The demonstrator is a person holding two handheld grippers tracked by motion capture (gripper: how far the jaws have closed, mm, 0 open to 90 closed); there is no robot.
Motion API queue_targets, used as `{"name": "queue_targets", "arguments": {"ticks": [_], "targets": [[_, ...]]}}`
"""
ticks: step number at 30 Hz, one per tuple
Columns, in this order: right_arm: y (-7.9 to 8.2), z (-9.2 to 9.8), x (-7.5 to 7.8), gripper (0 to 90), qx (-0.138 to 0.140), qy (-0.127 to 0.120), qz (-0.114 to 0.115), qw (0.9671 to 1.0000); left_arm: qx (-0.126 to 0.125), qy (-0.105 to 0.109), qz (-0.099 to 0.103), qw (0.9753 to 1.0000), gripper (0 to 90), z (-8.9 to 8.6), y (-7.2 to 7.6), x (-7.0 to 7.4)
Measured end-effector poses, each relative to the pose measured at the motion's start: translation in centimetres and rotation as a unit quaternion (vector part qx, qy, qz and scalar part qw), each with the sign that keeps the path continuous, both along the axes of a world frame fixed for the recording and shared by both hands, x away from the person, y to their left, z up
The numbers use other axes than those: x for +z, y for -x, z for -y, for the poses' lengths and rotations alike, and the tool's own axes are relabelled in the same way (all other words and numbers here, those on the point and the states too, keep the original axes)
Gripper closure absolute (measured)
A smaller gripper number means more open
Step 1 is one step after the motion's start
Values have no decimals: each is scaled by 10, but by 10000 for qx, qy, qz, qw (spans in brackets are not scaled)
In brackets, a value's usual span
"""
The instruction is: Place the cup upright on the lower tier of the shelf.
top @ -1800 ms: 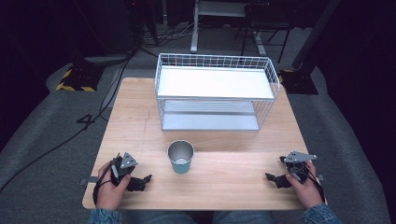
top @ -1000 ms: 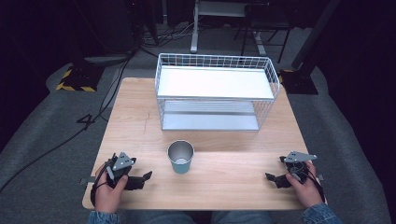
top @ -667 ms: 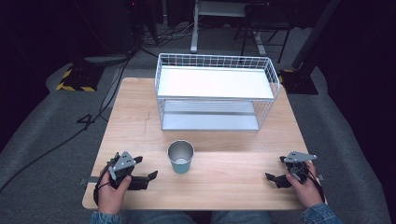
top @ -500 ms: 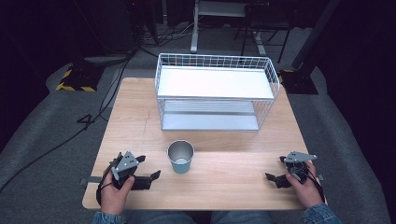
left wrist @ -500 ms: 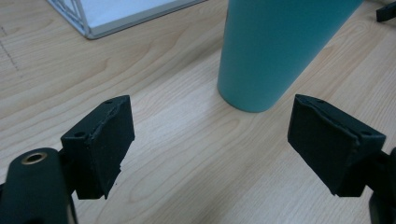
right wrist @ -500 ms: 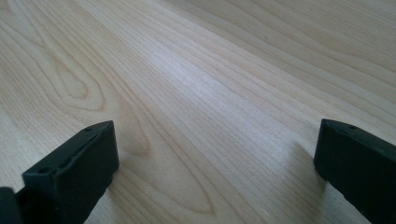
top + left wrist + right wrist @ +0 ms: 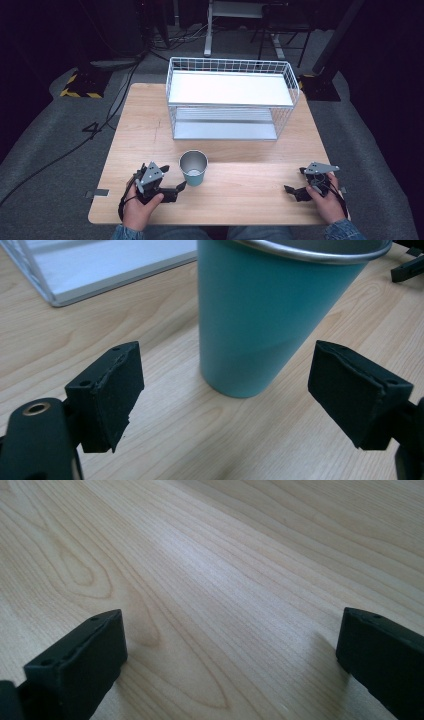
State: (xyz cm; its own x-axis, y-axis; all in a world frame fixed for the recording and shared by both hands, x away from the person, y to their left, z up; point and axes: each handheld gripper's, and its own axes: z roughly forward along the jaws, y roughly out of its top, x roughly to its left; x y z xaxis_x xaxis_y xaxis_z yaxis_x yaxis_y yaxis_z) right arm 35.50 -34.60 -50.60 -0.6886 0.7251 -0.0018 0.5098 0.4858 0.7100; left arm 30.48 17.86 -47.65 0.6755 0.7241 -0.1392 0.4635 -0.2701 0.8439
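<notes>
Seemingly upright, the cup (image 7: 260,315) is cropped above its rim.

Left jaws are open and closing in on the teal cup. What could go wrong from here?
1. The cup is tall with a narrow base and stands just beyond the open left gripper; a jaw bumping it first could tip or slide it.
2. Its tapered wall may squirt upward from a low grip.
3. A push forward sends it toward the wire rack.
</notes>
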Motion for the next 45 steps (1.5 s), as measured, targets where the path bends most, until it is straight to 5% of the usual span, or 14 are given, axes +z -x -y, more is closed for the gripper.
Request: {"name": "queue_targets", "arguments": {"ticks": [18, 34, 45], "targets": [[0, 0, 0, 0, -1, 1, 0, 10000, 199, 200, 72, 9996, 153, 33, -5, -11], [0, 0, 0, 0, -2, 2, 0, 10000, 478, -49, 200, 9986, 153, 56, -14, -22], [0, 0, 0, 0, -1, 1, 1, 10000, 602, -362, 55, 9975, 180, 63, -17, -22]]}}
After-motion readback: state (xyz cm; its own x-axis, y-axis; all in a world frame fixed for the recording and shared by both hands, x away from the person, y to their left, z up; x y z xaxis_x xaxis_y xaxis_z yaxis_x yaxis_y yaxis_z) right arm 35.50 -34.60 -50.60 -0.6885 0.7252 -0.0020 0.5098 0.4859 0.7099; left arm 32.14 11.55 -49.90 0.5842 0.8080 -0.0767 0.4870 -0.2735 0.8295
